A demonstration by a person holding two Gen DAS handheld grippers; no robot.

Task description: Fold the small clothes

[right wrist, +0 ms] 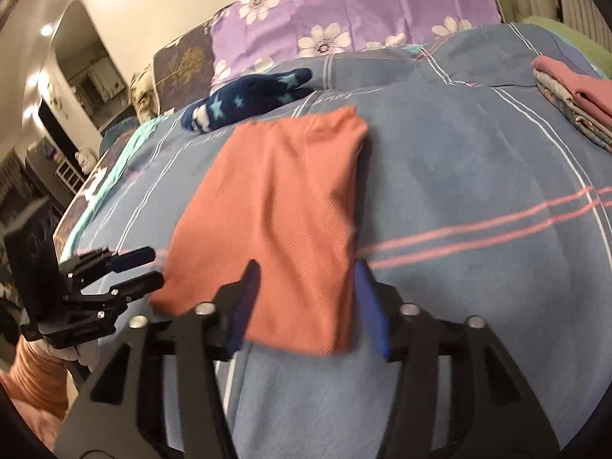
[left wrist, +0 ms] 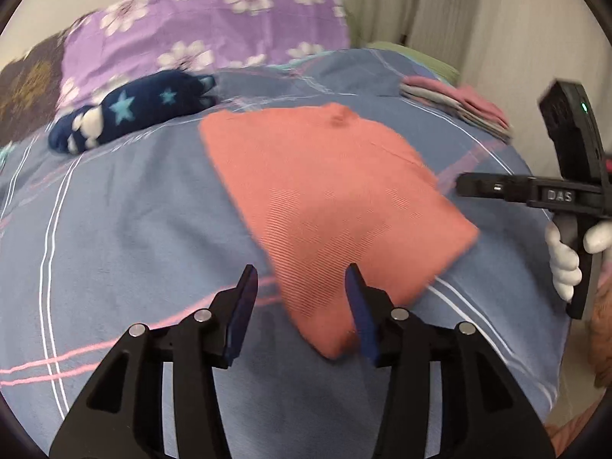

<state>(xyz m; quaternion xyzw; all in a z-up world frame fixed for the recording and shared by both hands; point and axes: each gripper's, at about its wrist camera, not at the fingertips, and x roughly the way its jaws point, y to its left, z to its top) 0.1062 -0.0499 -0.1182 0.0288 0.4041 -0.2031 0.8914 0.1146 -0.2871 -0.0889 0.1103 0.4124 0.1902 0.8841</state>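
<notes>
A salmon-pink folded garment (left wrist: 325, 199) lies flat on the blue striped bedspread (left wrist: 114, 229); it also shows in the right wrist view (right wrist: 279, 222). My left gripper (left wrist: 302, 279) is open and empty, its fingers either side of the garment's near corner, just above it. It shows in the right wrist view (right wrist: 149, 267) at the garment's left edge. My right gripper (right wrist: 306, 271) is open and empty over the garment's near edge. It shows in the left wrist view (left wrist: 464, 185) at the garment's right side.
A stack of folded clothes (left wrist: 459, 103) lies at the far right of the bed (right wrist: 577, 99). A navy star-patterned garment (left wrist: 130, 114) lies bunched at the back left (right wrist: 244, 99). A purple flowered pillow (left wrist: 206, 26) is behind. The bed's edge is on the right.
</notes>
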